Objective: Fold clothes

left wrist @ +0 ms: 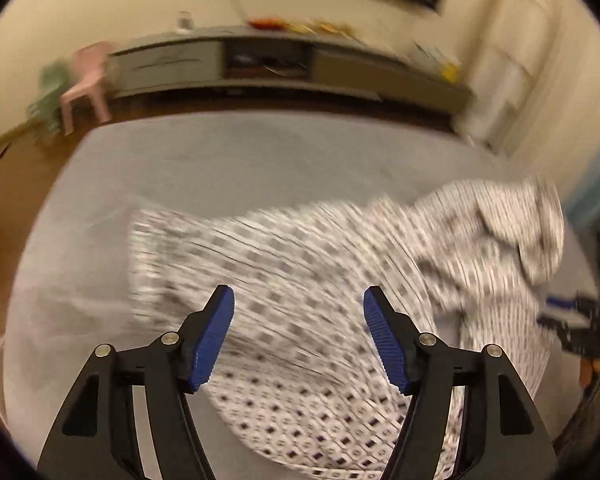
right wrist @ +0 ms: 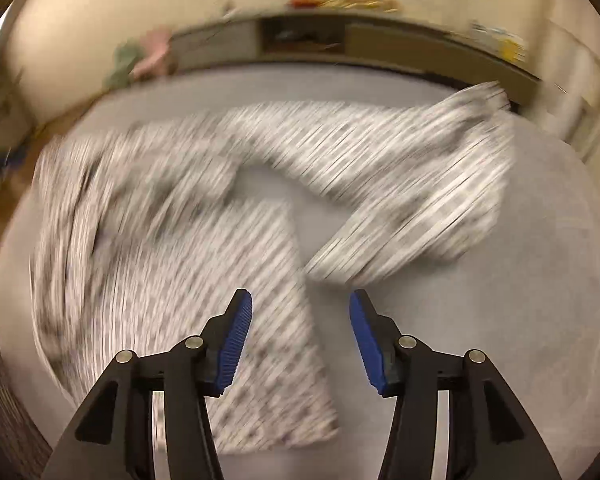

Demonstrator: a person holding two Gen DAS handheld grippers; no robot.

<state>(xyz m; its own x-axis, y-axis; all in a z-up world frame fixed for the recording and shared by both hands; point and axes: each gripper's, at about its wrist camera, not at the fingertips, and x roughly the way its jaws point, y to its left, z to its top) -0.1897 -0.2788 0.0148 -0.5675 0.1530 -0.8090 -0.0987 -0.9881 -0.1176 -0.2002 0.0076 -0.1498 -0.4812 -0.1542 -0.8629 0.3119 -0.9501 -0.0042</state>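
Note:
A white garment with a small dark checked print [left wrist: 300, 272] lies spread on a grey sheet [left wrist: 220, 160]. In the left wrist view my left gripper [left wrist: 299, 300] hangs above the cloth, open, with nothing between its blue pads [left wrist: 214, 336]. At that view's right edge the other gripper [left wrist: 572, 316] shows dark beside the bunched part of the cloth. In the right wrist view the same garment [right wrist: 188, 248] is blurred, with a sleeve [right wrist: 412, 184] reaching right and bending back. My right gripper [right wrist: 301, 304] is open above the body's right edge, and its pads [right wrist: 364, 340] hold nothing.
A long low cabinet [left wrist: 268, 64] stands against the far wall with small things on top. A pink child's chair [left wrist: 88, 80] and a green one [left wrist: 48, 100] stand on the brown floor at the left. The grey sheet [right wrist: 520, 280] shows bare to the right of the garment.

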